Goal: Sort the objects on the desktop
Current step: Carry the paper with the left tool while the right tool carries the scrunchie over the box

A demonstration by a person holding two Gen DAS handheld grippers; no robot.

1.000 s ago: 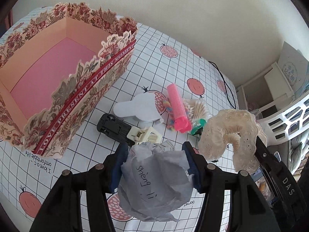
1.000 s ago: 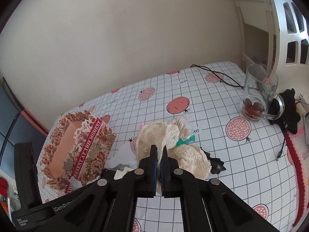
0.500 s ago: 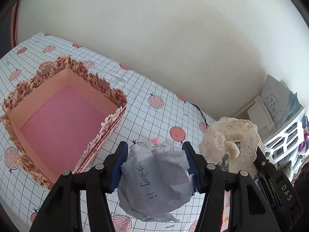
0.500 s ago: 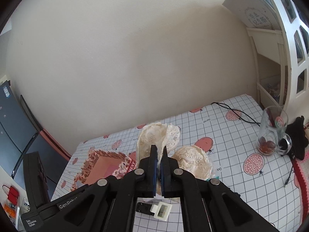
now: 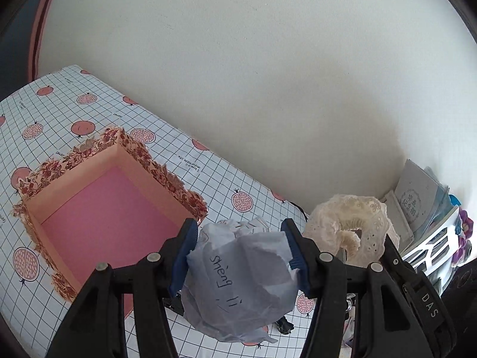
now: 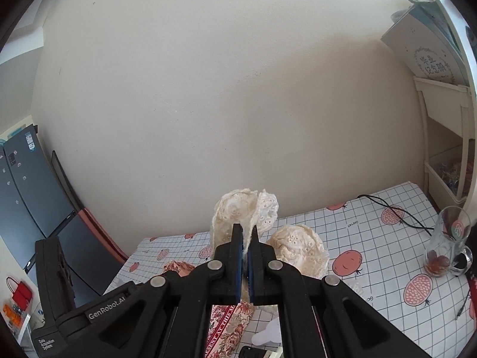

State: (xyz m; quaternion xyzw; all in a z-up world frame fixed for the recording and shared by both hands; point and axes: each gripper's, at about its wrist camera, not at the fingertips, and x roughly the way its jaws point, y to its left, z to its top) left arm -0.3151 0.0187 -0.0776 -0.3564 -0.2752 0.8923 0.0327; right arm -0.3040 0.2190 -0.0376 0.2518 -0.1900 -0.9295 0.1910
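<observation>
1. Left gripper (image 5: pixel 240 253): blue pads pinching a crumpled ball of pale blue handwritten paper (image 5: pixel 241 280), raised above the checked tablecloth (image 5: pixel 89 113), just right of the open floral cardboard box with pink floor (image 5: pixel 98 220).
2. Right gripper (image 6: pixel 245 249): fingers pressed together on a cream lace fabric scrunchie (image 6: pixel 247 211), lifted clear of the cloth.

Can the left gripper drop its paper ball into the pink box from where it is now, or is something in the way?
Probably yes. The left gripper holds the paper ball in the air; the pink box lies open and empty just beside, below. The lace cloth hangs on the other side.
</observation>
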